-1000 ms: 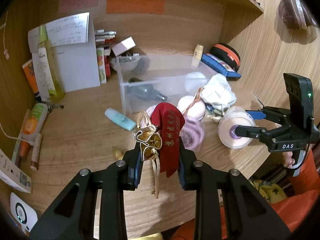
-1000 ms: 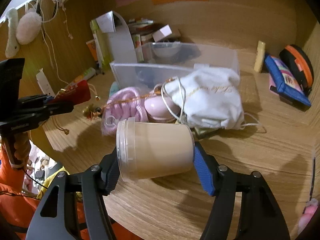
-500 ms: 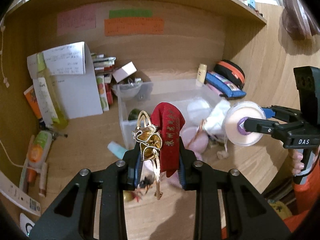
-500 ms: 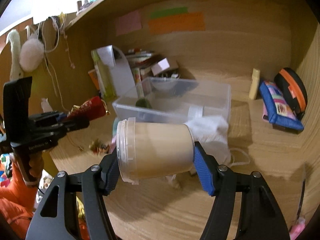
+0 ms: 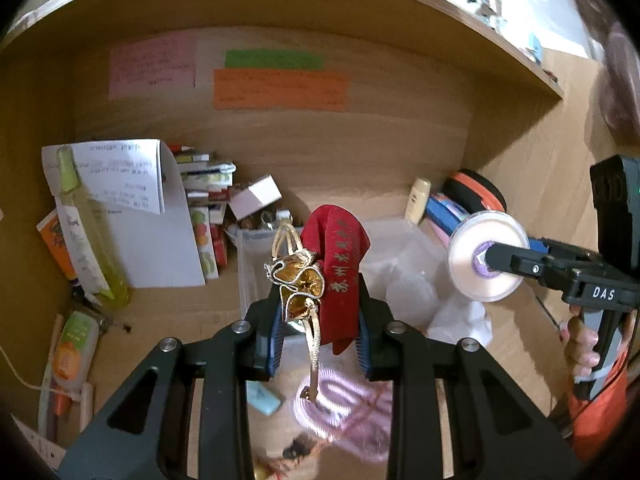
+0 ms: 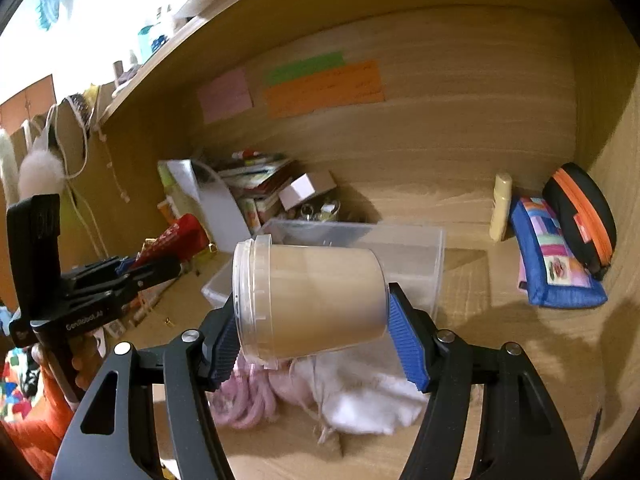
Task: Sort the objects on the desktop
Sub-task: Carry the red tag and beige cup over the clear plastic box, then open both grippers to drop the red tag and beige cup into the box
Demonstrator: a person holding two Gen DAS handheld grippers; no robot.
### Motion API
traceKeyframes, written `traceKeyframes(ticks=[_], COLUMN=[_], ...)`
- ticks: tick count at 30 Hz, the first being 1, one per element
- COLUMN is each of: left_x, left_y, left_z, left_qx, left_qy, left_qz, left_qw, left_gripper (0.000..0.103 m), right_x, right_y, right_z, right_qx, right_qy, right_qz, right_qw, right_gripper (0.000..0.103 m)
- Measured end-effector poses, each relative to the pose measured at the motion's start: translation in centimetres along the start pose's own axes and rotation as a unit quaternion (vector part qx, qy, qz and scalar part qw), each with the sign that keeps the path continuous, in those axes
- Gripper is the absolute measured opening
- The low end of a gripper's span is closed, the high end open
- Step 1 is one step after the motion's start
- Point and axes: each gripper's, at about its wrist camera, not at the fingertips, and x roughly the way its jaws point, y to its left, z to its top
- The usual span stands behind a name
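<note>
Your left gripper clamped a red ribboned gold charm; your right gripper clamped a beige plastic jar. Neither had reached the clear plastic bin. Pink cord and white cloth pouch remained near the desk's front edge.

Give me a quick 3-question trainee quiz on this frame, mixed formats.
1. True or false: the left gripper is empty.
2. Multiple choice: how does the jar sit in the right gripper? A) upright, lid up B) on its side, lid toward the left gripper C) resting on the desk
3. Fill in: the clear plastic ___ sits on the desk beyond the jar.

Key
1. False: it is shut on a red pouch with a gold ornament.
2. B
3. bin
</note>
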Motion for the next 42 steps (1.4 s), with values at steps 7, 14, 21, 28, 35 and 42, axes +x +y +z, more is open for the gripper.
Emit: traceKeyframes(ticks=[7,14,21,28,35,42], left_x=[3.3,7.5,12.5,14.4,14.9,15.2], left_y=[0.7,1.1,1.4,1.2,0.3,-0.2], left_z=[1.6,2.5,1.5,0.4,-0.4,-0.6], left_qx=[-0.008,-0.026,-0.036,-0.031,-0.010,0.007], left_qy=[0.016,0.044,0.097,0.116,0.128,0.126], left_qz=[0.010,0.009,0.013,0.023,0.026,0.042], left_qw=[0.9998,0.9986,0.9945,0.9925,0.9914,0.9911], left_gripper=[0.029,0.029,0.029,0.029,0.029,0.031], right_x=[3.0,6.8,10.7,12.4,12.6,13.9], right_y=[-0.9,-2.3,-2.3,-1.9,-1.1,-2.0], right_z=[1.5,1.9,1.4,0.4,0.0,-0.7], right_qx=[0.015,0.040,0.032,0.008,-0.018,-0.013], right_qy=[0.006,0.034,0.073,0.084,0.075,0.099], right_qz=[-0.010,-0.020,-0.048,-0.071,-0.091,-0.113], right_qw=[1.000,0.998,0.996,0.994,0.993,0.989], right_gripper=[0.063,0.063,0.063,0.063,0.063,0.063])
